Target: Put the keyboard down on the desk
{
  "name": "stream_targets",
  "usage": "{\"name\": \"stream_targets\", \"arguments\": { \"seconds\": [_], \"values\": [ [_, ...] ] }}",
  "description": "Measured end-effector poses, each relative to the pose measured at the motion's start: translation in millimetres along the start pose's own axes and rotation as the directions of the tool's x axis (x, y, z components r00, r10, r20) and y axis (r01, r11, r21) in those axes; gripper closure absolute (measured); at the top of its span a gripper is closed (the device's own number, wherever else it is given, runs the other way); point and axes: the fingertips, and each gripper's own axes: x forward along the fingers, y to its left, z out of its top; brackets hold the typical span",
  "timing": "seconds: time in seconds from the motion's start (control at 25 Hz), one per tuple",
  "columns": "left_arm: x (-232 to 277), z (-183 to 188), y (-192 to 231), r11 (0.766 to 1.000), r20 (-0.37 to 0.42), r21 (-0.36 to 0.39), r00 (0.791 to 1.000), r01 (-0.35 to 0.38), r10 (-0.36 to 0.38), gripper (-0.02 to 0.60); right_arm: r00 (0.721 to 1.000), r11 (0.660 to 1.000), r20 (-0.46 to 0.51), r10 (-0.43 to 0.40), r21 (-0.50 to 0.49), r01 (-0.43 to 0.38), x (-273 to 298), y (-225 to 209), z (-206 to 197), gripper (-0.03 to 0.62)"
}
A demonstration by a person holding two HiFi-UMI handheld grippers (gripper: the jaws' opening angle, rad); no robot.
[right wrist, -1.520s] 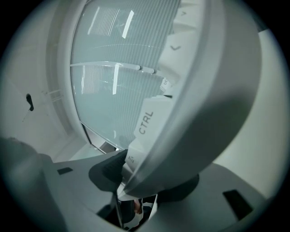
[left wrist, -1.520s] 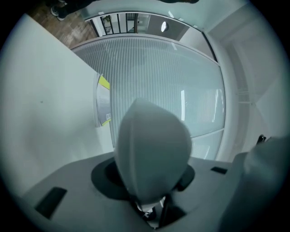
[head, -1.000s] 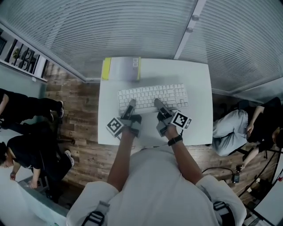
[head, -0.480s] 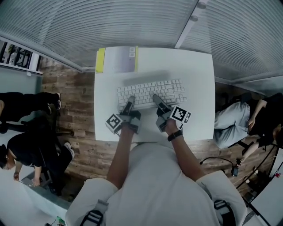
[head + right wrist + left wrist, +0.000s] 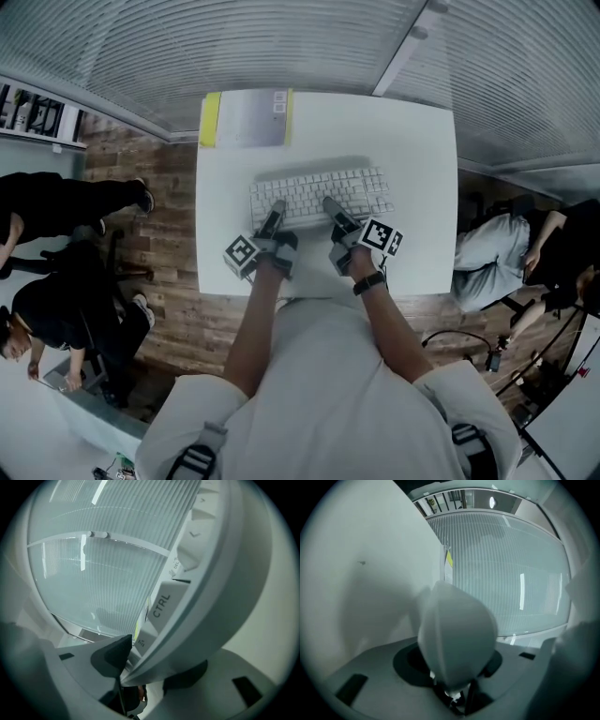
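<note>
White rectangular keyboard (image 5: 321, 195) sits mid-desk on the white square desk (image 5: 417, 150), left gripper (image 5: 275, 210) clamping its six-o'clock edge, right gripper (image 5: 329, 202) slack around it; brown plank floor (image 5: 169, 187) at nine, ribbed glass wall (image 5: 234, 47) at twelve.

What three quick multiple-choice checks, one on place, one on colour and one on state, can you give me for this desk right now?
1. Where on the desk does the yellow-edged book lie?
A. far left corner
B. near right corner
C. middle of the near edge

2. What colour is the keyboard?
A. black
B. white
C. red

3. Which way is the keyboard turned?
A. keys down
B. standing on its end
C. keys up

Answers:
1 A: the head view shows the book at the far left corner, apart from the keyboard.
2 B: its keys and case are white, like the desk.
3 C: the rows of keys face the head camera.
</note>
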Motion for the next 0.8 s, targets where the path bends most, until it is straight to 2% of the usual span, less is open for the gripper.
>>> {"name": "stream_targets", "arguments": {
  "seconds": [0.16, 0.48, 0.68, 0.8],
  "values": [
    [1.1, 0.1, 7.7, 0.999, -0.004, -0.043, 1.000, 0.015, -0.015, 0.388, 0.999, 0.998, -0.022, -0.049, 0.032, 0.049, 0.7, -12.6, -2.2, 0.375],
    [0.1, 1.6, 17.4, 0.988, 0.013, -0.155, 1.000, -0.009, 0.012, 0.390, 0.997, 0.997, -0.039, -0.062, 0.039, 0.063, 1.3, -16.8, -5.7, 0.372],
    [-1.3, 4.4, 33.1, 0.982, 0.018, -0.189, 0.999, -0.023, 0.027, 0.390, 0.986, 0.999, -0.165, -0.030, 0.026, 0.034, -1.8, -18.5, -21.3, 0.368],
    [-1.7, 4.2, 34.1, 0.974, 0.030, -0.225, 0.999, -0.016, 0.023, 0.390, 0.983, 1.000, -0.183, -0.022, 0.014, 0.025, -10.2, -18.2, -27.0, 0.368]
  ]
}}
